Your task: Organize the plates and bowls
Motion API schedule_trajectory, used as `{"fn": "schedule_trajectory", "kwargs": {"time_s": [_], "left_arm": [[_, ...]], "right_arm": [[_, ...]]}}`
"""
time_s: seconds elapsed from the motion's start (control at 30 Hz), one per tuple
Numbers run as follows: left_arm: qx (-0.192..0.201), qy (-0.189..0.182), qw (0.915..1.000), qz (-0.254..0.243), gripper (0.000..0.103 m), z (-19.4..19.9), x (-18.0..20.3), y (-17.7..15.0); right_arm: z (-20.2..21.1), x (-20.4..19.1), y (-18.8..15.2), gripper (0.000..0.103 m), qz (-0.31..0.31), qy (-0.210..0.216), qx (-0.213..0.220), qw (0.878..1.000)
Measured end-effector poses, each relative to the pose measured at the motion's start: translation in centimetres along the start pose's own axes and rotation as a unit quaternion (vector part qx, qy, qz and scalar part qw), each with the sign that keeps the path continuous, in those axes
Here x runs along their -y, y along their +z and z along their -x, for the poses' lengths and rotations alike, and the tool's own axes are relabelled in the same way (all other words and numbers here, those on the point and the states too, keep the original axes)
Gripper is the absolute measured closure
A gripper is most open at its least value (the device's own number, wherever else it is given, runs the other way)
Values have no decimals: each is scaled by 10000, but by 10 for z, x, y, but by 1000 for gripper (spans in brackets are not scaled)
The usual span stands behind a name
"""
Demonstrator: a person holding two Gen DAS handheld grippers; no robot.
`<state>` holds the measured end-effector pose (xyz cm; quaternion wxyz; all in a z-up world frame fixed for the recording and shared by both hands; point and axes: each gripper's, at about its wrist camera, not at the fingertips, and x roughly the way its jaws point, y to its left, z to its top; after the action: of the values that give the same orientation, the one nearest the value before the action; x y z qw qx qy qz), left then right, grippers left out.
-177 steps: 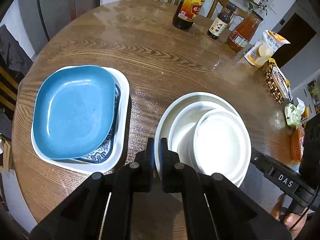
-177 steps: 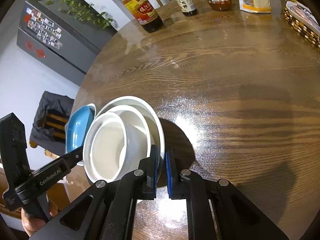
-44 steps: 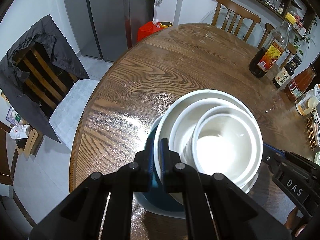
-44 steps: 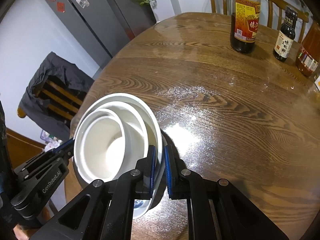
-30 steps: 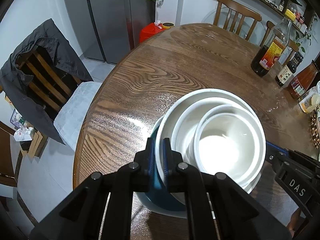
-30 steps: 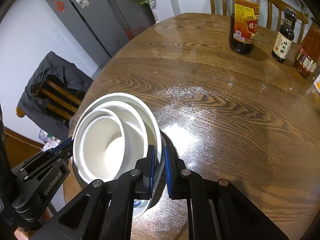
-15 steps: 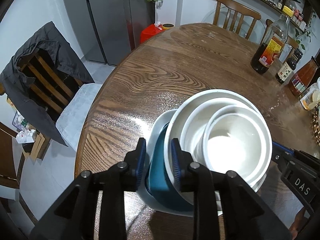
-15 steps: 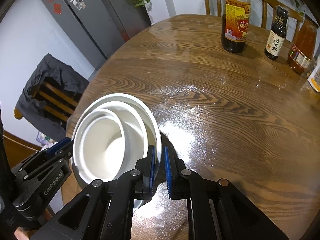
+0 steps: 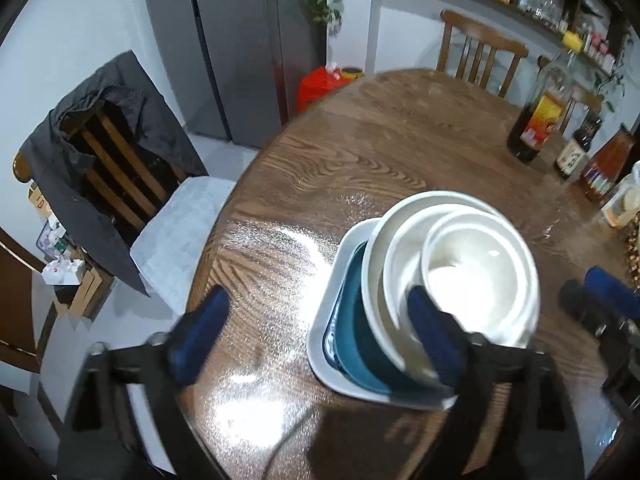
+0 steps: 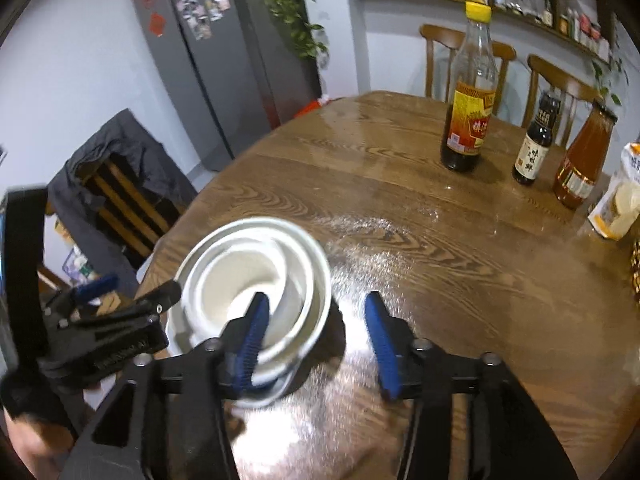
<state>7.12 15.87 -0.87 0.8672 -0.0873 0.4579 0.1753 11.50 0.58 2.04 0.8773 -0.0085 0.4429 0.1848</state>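
Fingers [image 9: 200, 332] of left gripper [image 9: 316, 336] spread wide, gripping nothing; same for right gripper [image 10: 316, 336]. Nested white bowls [image 9: 452, 280] sitting atop blue plate [image 9: 352, 344] and white plate [image 9: 332, 280] near worktop [image 9: 400, 140] edge, 1 compact stack, likely to save space.

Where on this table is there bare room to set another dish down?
Bare wood runs between the stacked bowls and the soy sauce bottle, and along the table toward the far chair. The right edge is crowded with bottles and the snack bag.
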Motion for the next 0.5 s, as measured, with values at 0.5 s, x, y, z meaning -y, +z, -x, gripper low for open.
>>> {"fn": "schedule_trajectory", "kwargs": {"time_s": [0.5], "left_arm": [[292, -189, 9964, -776, 1, 53, 15, -46]], "right_arm": [[34, -7, -52, 40, 445, 128, 40, 9989]]}}
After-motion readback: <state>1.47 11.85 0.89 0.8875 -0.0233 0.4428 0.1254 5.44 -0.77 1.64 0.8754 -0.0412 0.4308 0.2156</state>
